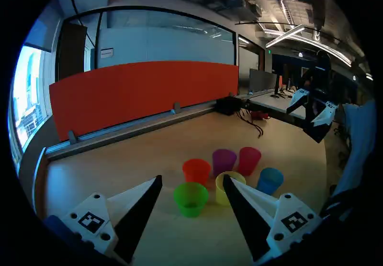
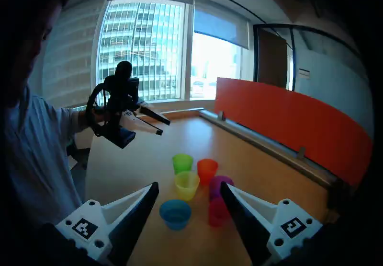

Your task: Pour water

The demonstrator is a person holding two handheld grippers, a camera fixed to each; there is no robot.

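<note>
Several empty plastic cups stand clustered on the wooden table (image 1: 143,160): green (image 1: 190,199), orange (image 1: 196,170), yellow (image 1: 221,185), purple (image 1: 224,160), pink (image 1: 249,159) and blue (image 1: 269,179). My left gripper (image 1: 191,179) hovers open just before the green and yellow cups, holding nothing. My right gripper (image 1: 306,122) hangs open in the air beyond the cups, to the right. In the right gripper view, my right gripper (image 2: 188,185) is open above the blue cup (image 2: 175,213) and yellow cup (image 2: 186,184). Farther off, a person's hand (image 2: 95,115) holds the left gripper (image 2: 165,127) open.
An orange partition (image 1: 143,91) on a metal rail bounds the table's far side. A black box with cables (image 1: 230,105) sits at the partition's end. A person in a light shirt (image 2: 33,160) stands at the table's edge (image 2: 88,170), with large windows (image 2: 143,50) behind.
</note>
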